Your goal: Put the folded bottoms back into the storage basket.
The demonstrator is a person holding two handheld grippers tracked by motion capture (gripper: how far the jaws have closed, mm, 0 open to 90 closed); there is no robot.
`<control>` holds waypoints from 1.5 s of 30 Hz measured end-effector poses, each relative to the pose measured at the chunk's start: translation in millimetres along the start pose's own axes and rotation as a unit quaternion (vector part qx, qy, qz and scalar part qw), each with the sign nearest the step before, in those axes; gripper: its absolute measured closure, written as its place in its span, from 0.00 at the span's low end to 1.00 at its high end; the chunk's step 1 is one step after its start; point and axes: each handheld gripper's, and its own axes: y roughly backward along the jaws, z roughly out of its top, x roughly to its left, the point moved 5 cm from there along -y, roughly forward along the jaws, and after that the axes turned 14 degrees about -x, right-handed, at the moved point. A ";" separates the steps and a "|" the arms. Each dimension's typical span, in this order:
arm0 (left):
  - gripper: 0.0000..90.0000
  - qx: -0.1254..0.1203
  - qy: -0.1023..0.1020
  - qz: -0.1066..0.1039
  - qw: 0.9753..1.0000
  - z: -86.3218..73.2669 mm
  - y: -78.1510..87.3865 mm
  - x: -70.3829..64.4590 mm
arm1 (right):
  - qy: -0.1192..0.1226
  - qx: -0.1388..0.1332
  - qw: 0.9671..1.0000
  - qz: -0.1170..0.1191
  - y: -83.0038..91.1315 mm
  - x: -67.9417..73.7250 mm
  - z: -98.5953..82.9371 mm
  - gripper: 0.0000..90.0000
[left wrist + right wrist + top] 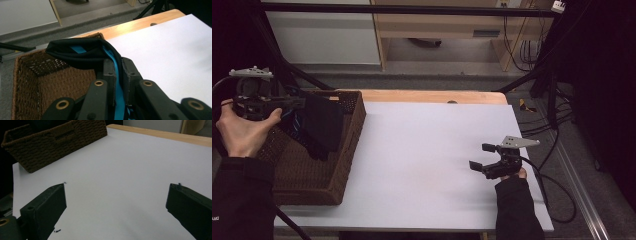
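A black garment with bright blue trim (pixel 319 125) hangs over the open top of a brown wicker basket (pixel 347 150) that stands at the left end of the table. The left gripper (pixel 302 103) has its jaws pressed together on the upper edge of the cloth, and the rest of the fabric droops down into the basket. No brand, label or lettering can be read on the garment, the basket or the grippers; only a few pale letters show at the edge of the person's left sleeve (pixel 242 200), too small to make out.

The left gripper view shows what the high view cannot: the blue strip (pixel 119 87) runs straight down between the two pads, with a fold of the black cloth (pixel 82 53) bulging out past their tips, and the weave of the basket's inner wall (pixel 50 82) lies beneath. It may be a sports top or shorts, but the dim light leaves that unsure.

The right gripper (pixel 482 156) sits well apart from the basket, low over the white sheet (pixel 427 150) near the table's right end, held by the person's right hand (pixel 512 175). Its jaws stand wide with nothing between them. The right gripper view gives the basket's outer side, with a handle slot (pixel 62 133) woven into it, and the bare wooden table edge (pixel 162 135) beyond the sheet.
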 end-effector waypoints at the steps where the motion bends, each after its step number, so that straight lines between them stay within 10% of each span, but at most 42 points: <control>1: 0.92 0.001 0.001 0.002 1.000 -1.9 -0.9 0.7 | 0.000 0.000 1.000 0.000 0.0 0.0 0.0 0.04; 31: 0.92 0.036 0.028 -0.018 0.999 -55.4 -38.5 6.6 | 0.001 0.003 1.000 -0.001 -0.7 -0.3 -0.9 0.04; 45: 0.92 0.058 0.021 0.012 0.998 -72.8 -53.4 25.5 | 0.001 0.005 1.000 -0.003 -1.2 -0.7 -1.5 0.03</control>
